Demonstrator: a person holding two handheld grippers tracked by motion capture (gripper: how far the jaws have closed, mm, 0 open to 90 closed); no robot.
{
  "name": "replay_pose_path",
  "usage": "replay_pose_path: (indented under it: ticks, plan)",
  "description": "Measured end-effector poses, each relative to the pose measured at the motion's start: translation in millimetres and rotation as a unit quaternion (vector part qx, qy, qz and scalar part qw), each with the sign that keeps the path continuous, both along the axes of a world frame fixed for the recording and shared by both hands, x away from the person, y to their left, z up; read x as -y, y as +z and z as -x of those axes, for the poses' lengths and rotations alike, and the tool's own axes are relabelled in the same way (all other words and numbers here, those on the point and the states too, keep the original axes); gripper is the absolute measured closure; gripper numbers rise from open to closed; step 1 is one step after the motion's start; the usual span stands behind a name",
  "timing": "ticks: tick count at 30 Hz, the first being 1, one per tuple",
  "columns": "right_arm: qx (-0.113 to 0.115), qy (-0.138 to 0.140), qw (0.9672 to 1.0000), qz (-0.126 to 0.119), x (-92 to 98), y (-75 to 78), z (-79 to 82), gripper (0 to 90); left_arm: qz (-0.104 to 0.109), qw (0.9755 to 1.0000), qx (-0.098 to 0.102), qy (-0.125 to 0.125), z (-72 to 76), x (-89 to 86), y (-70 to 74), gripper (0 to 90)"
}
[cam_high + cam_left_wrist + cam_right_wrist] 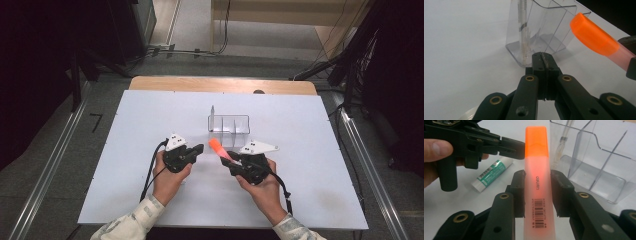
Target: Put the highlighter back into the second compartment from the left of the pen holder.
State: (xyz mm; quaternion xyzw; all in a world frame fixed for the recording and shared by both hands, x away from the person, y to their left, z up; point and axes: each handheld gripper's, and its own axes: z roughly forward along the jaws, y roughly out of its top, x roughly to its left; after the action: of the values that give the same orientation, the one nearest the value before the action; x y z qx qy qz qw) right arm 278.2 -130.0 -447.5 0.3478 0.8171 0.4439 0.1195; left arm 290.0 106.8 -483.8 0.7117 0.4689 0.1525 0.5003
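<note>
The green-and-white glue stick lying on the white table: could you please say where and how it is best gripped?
Grip the green-and-white glue stick across the middle of its round barrel, coming straight down from above. It lies flat on the white table with both long sides free, so shut the tongs squarely there.

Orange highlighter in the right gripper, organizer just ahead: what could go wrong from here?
The right gripper clamps the highlighter low on its barrel, so the long capped end could catch the clear organizer rim or divider. The shut left gripper sits close to the cap and could knock it. A pen already stands in one compartment.
</note>
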Motion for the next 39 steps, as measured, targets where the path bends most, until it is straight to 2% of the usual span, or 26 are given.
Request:
replay_pose_path:
  ticks: [6,14,22,28,31,32,34,39]
  plan:
    - [-0.001,0.011,0.9999,0.002,-6.4,-1.1,0.3,64.5,0.002,1.0000,0.001,-0.007,1.0,5.0,0.7,90.0]
    - [-0.008,0.021,0.9997,0.007,-13.0,-4.9,0.6,64.5,0.005,0.9999,0.012,-0.008,2.9,6.4,3.6,90.0]
    - [-0.020,0.028,0.9994,0.008,-14.3,-9.9,-1.2,64.6,0.002,0.9980,0.059,-0.022,12.9,13.4,13.8,90.0]
    - [-0.025,0.028,0.9993,0.003,-13.7,-11.2,-1.4,64.6,0.000,0.9975,0.066,-0.027,14.4,15.6,15.1,90.0]
    - [-0.022,0.026,0.9994,0.003,-13.3,-10.4,-1.3,64.6,-0.002,0.9977,0.063,-0.025,13.9,14.3,15.2,90.0]
    - [-0.023,0.024,0.9994,0.002,-13.1,-10.2,-1.5,64.6,-0.003,0.9979,0.060,-0.022,13.5,13.8,14.9,89.2]
    - [-0.024,0.022,0.9995,0.002,-12.4,-10.3,-2.0,64.6,-0.001,0.9985,0.053,-0.012,13.0,11.7,13.8,80.7]
    - [-0.020,0.017,0.9996,-0.003,-8.9,-8.3,-3.0,64.6,-0.003,0.9987,0.051,0.005,12.6,4.3,13.6,68.2]
